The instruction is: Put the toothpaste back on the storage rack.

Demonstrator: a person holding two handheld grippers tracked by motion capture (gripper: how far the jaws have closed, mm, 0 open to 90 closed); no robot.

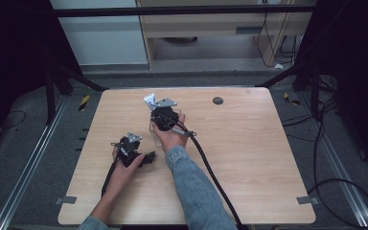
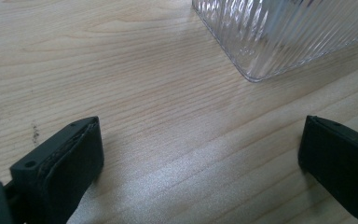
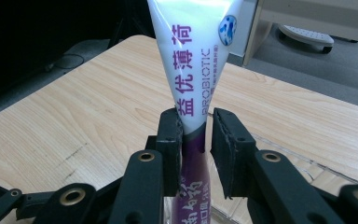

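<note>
A white and purple toothpaste tube [image 3: 193, 70] stands upright, its crimped end up, between the pads of my right gripper [image 3: 196, 135]. The jaws are closed in on it, with the left pad pressed to the tube. Its lower end goes down into a clear ribbed glass [image 2: 284, 32]. From the high view, the right gripper [image 1: 163, 117] sits mid-table with the tube [image 1: 149, 101] sticking out beyond it. My left gripper [image 1: 146, 157] lies low on the wood, just left of the glass. Its jaws are wide apart with nothing between them [image 2: 200, 168].
The wooden table [image 1: 249, 158] carries a small dark round disc [image 1: 217, 100] near its far edge. A thick black cable [image 1: 211, 172] trails from the right gripper toward the near edge. Dark frame posts stand at the far corners.
</note>
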